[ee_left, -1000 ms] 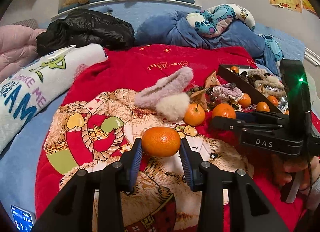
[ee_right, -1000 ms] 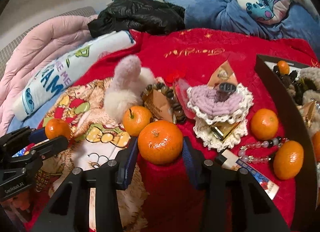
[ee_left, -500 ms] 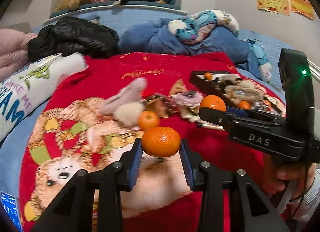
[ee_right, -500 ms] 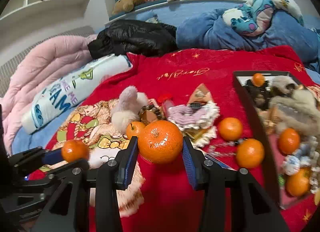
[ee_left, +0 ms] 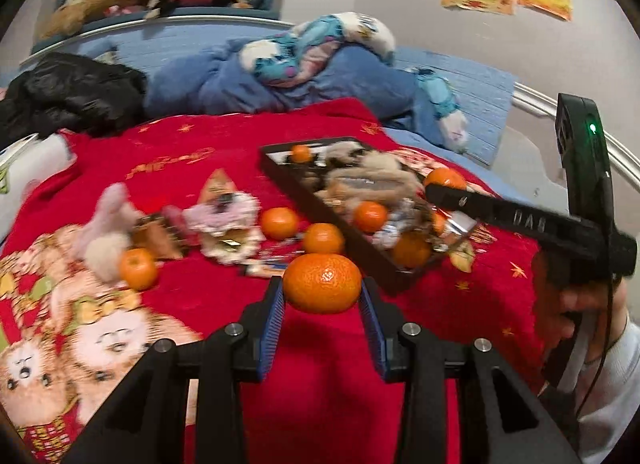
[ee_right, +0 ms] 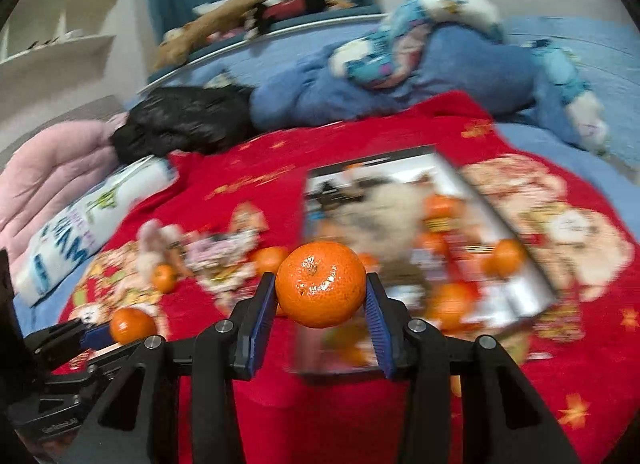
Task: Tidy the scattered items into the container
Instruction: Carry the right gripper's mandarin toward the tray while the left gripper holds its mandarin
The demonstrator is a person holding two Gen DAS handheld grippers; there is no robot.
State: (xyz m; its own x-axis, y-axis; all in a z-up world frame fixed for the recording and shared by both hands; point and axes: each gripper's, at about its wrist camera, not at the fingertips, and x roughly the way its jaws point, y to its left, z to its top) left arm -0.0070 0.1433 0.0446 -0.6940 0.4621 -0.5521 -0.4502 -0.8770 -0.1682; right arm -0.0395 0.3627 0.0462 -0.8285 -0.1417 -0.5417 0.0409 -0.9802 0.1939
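While each gripper's fingers clamp a glossy, dimpled orange mandarin [ee_left: 322, 282] [ee_right: 320, 284], the black tray [ee_left: 312, 200] sits crowded.

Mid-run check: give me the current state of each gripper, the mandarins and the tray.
left gripper: shut on a mandarin, held above the blanket.
right gripper: shut on another mandarin, held in the air.
black tray: open, partly filled.
loose mandarins: three lying on the red blanket, outside the tray.
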